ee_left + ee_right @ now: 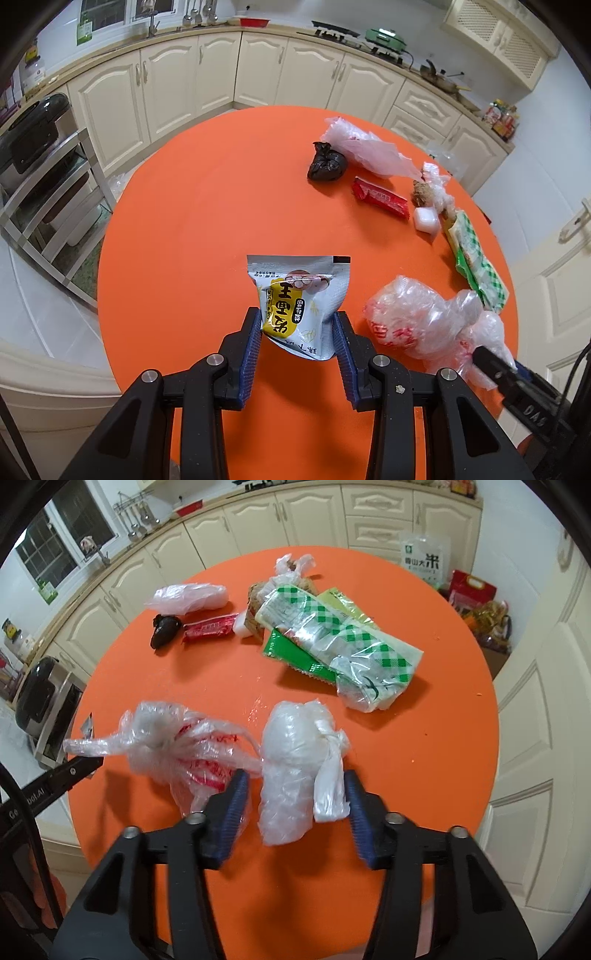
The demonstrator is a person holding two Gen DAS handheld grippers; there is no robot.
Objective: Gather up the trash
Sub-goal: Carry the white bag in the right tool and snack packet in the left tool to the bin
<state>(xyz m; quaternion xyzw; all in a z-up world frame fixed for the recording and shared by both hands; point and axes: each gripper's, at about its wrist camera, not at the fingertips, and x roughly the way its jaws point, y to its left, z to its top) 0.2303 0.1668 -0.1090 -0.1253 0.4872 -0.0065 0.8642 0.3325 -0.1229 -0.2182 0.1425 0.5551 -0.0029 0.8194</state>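
Note:
My left gripper (295, 325) is shut on a silver and yellow snack packet (295, 295), held upright over the round orange table (184, 221). My right gripper (295, 786) stands open around a white knotted plastic bag (291, 760) that lies on the table, with a gap between the left pad and the bag. Just left of it lies a clear bag with red print (177, 749), seen in the left wrist view as the clear bag (417, 321). Further back lie green chequered wrappers (332, 638), a red wrapper (210, 627), a small black bag (164, 629) and a pale pink bag (188, 598).
Cream kitchen cabinets (258, 70) curve around behind the table. A metal rack with a dark appliance (33, 140) stands to the left. A rice sack (424, 557) and red gift boxes (472, 590) sit on the floor at the back right. A white door (546, 701) is on the right.

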